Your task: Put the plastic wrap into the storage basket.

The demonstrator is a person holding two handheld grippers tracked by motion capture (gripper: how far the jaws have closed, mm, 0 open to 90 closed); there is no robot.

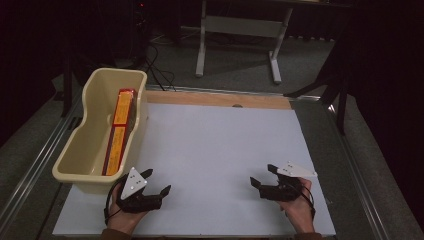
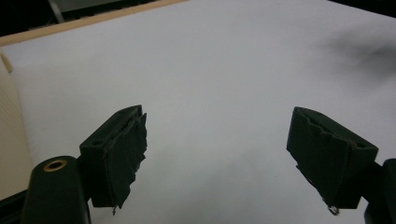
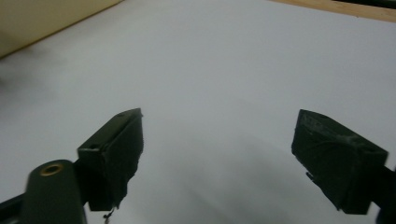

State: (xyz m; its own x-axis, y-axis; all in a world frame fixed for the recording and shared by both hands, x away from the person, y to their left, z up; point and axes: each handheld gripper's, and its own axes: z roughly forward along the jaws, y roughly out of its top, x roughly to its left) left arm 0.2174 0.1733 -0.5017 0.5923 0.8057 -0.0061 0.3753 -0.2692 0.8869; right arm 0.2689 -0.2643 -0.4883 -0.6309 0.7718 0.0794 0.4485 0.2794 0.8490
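Box (image 1: 118, 131): a long, flat red-and-yellow box stands on its long edge inside the tub, leaning against the wall nearer the sheet's middle, its length running from the tub's near end to its far end.
Tub (image 1: 80, 145): cream plastic, oblong, open on top; it sits along the left edge of the sheet, its near end just beyond the left gripper. A strip of its cream wall shows at the left edge of the left gripper view (image 2: 11, 140) and in the top left corner of the right gripper view (image 3: 42, 18).
Sheet (image 1: 220, 150): white, covers most of the table; a bare wooden strip (image 1: 220, 99) runs along the table's far edge.
Left gripper (image 1: 156, 183): held low over the sheet's near left corner, close to the tub's near end; jaws spread wide with only white sheet between them, as its own view shows (image 2: 217, 156). A grey plate rides on top.
Right gripper (image 1: 263, 176): held low near the sheet's near right corner, well apart from the left one; jaws spread wide, nothing between them (image 3: 217, 156).
Hands: the left hand (image 1: 122, 212) and the right hand (image 1: 300, 212) come in from the near edge, each wrapped around its gripper.
Beyond the table: grey floor, cables and a white table frame (image 1: 240, 40).
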